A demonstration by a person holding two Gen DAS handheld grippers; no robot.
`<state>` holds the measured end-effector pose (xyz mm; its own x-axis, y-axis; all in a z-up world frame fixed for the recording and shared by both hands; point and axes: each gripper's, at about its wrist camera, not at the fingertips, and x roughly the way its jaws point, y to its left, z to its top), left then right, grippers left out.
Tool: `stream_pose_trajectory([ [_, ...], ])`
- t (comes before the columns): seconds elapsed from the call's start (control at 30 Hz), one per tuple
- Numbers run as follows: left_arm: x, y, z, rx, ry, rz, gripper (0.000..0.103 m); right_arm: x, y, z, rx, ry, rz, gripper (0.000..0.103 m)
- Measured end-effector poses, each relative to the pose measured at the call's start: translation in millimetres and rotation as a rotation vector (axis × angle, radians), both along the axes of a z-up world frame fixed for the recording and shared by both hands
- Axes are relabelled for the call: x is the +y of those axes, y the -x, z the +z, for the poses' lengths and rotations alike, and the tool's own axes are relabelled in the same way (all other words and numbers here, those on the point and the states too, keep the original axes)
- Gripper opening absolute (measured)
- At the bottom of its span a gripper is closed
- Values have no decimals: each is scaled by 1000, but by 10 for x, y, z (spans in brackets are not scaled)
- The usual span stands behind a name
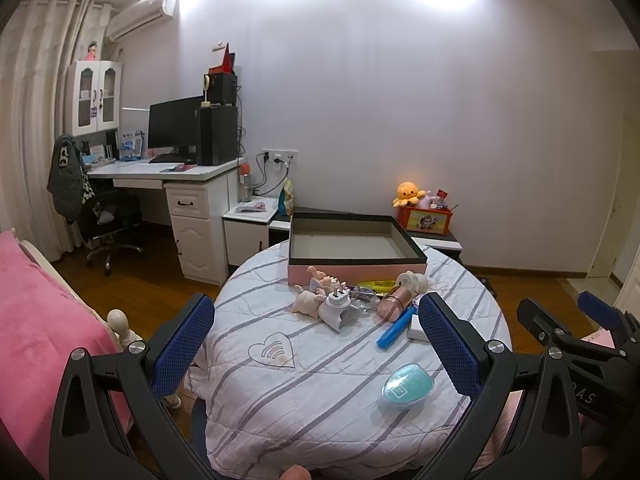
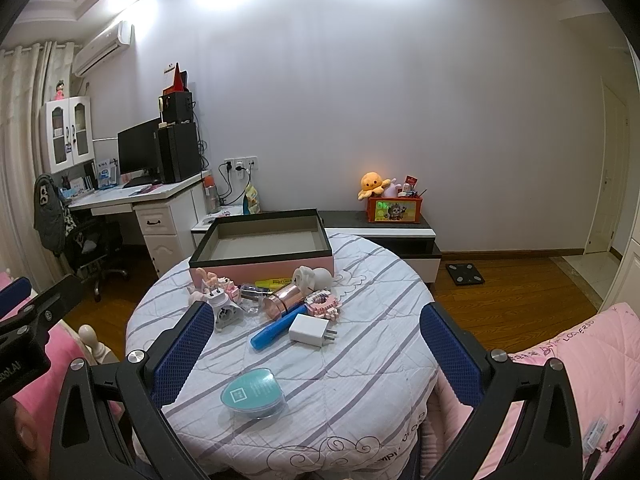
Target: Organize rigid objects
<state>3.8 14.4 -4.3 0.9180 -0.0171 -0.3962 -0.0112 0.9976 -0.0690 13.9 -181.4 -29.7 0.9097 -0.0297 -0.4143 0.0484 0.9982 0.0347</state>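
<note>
Both grippers' jaws gape wide; the pink box (image 2: 262, 266) holds nothing visible.

free: striped surface (image 2: 360, 380) at lower centre, broken only by teal case (image 2: 253, 396) | blocked: mid-frame clutter before pink box (image 2: 260, 266), blue pen (image 2: 278, 326), white charger (image 2: 310, 330)
</note>
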Motion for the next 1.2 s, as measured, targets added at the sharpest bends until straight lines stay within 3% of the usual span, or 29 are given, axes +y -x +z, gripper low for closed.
stream_pose_trajectory([
  [1.2, 8, -11, -9, 5, 2, 4, 103, -53, -30, -107, 15, -4, -3, 103],
])
